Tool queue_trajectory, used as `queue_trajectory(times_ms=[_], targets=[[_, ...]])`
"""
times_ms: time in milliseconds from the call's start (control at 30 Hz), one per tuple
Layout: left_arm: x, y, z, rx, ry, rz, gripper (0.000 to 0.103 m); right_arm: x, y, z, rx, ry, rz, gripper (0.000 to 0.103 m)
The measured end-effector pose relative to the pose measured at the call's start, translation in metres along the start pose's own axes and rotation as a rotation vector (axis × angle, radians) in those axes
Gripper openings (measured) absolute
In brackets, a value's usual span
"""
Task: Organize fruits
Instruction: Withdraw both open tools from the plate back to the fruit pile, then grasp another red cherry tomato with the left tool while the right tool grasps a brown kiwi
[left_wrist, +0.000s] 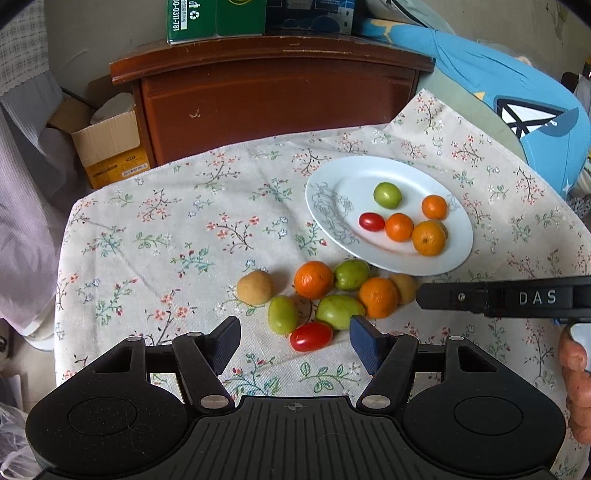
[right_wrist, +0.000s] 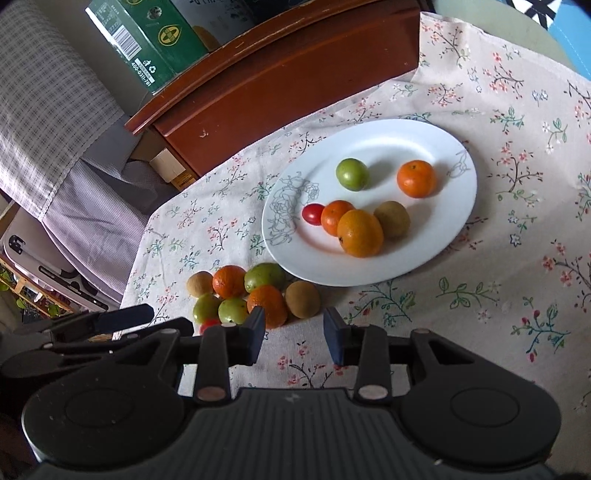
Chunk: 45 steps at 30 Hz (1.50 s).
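White plate (right_wrist: 436, 236) on the cloth-covered counter (right_wrist: 498, 295) holds six fruits: three oranges, one green, one brown, one cherry tomato (right_wrist: 312, 214). Loose fruit pile (left_wrist: 325, 295) lies beside it. Left gripper (left_wrist: 294, 341) and right gripper (right_wrist: 294, 332) both spread, empty.

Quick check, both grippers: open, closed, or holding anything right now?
Left gripper: open, holding nothing, fingers either side of the red tomato without touching it.
Right gripper: open, holding nothing, above the cloth.
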<state>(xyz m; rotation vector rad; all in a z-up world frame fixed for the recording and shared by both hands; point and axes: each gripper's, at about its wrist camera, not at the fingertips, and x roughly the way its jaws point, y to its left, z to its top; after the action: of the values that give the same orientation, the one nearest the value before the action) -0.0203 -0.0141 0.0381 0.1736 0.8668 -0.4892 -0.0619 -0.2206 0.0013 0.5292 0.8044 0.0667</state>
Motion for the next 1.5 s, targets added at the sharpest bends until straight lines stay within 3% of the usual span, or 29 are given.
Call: queue_trajectory(times_ms=[267,467,667,767,933,1333,1500], targets=[[0.01,-0.004,-0.004,0.016,0.014,-0.017,0.063,0.012,0.0,-0.001,0.005,-0.012,-0.011,0.036],[0.02,-0.006,-0.006,0.008,0.026,-0.026,0.061,0.018,-0.005,-0.002,0.022,-0.018,0.001,0.03],[0.029,-0.006,-0.007,-0.014,0.04,-0.036,0.045,0.02,-0.004,-0.002,0.014,-0.001,0.02,0.016],[0.031,-0.007,-0.008,-0.013,0.044,-0.046,0.037,0.021,-0.005,-0.003,0.027,0.024,0.027,0.014],[0.029,-0.003,-0.01,-0.026,0.05,-0.043,0.028,0.021,0.002,-0.005,0.0,0.045,0.035,0.014],[0.031,-0.006,-0.009,-0.008,0.031,-0.021,0.031,0.021,0.001,-0.004,0.001,-0.002,0.007,0.025],[0.033,-0.006,-0.009,-0.001,0.024,-0.009,0.031,0.023,0.0,-0.002,0.006,-0.021,-0.003,0.025]])
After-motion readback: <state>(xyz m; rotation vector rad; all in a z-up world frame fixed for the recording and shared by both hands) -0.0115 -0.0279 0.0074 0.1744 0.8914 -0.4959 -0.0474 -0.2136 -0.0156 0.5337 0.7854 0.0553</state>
